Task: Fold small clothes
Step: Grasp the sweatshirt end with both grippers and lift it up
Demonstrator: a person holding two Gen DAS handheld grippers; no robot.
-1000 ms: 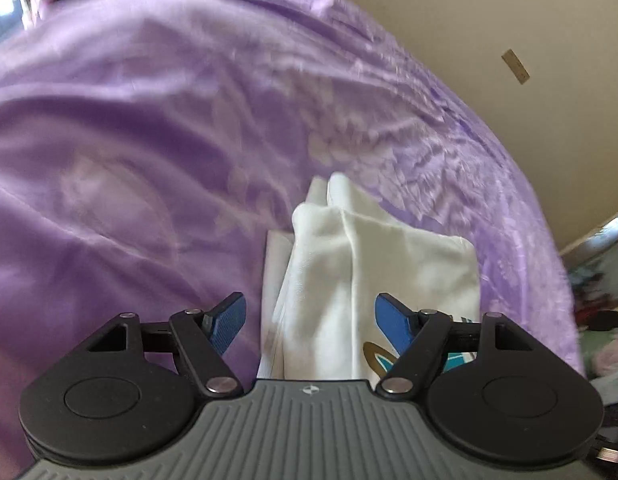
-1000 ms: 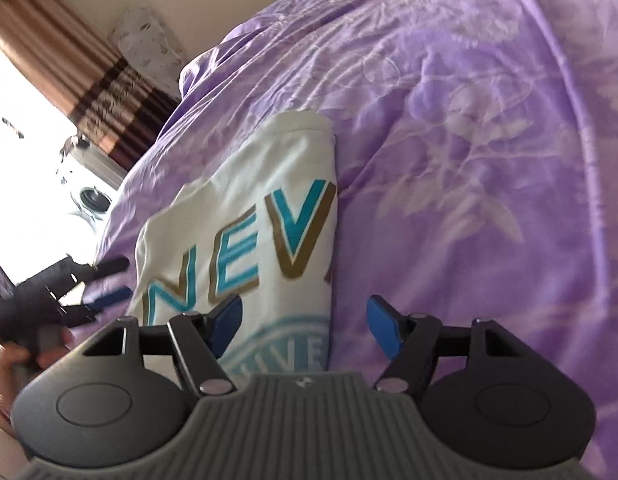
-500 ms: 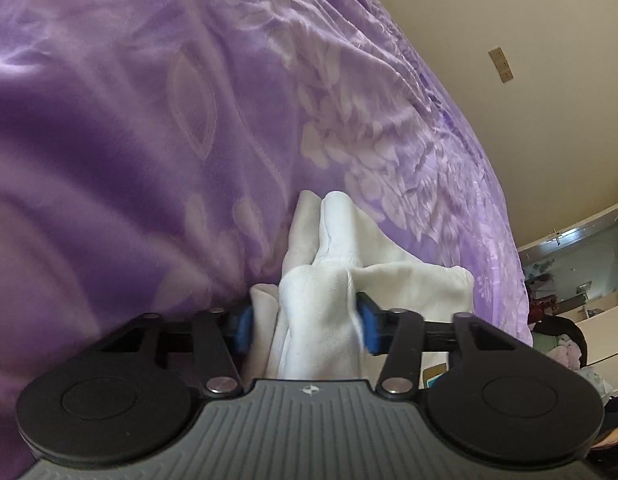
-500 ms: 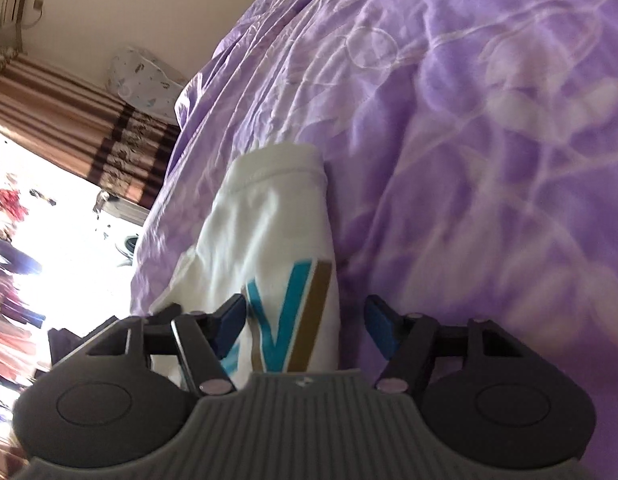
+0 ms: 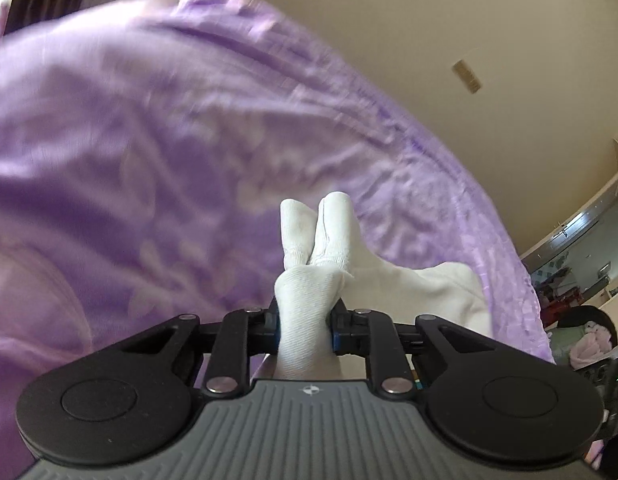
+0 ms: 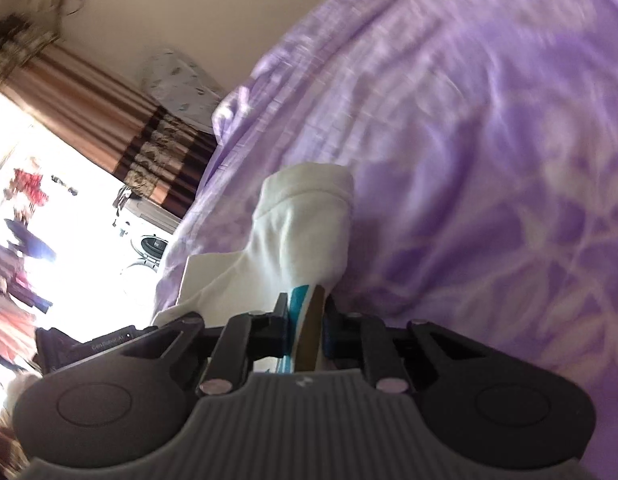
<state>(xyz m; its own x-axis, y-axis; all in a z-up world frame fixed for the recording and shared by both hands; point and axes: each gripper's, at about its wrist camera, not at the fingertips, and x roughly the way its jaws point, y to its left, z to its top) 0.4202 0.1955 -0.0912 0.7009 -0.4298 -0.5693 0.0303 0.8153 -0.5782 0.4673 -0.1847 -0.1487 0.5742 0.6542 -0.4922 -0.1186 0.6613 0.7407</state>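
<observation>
Left wrist view: left gripper [image 5: 304,330] was recorded pinching a bunched edge of the white cotton T-shirt [image 5: 413,284] above the purple floral bedspread [image 5: 149,160]. Right wrist view alone showed teal-and-gold lettering, clamped in the right gripper [image 6: 305,330]. Step judged: fold grasp taken; next, both edges to be carried over evenly.
</observation>
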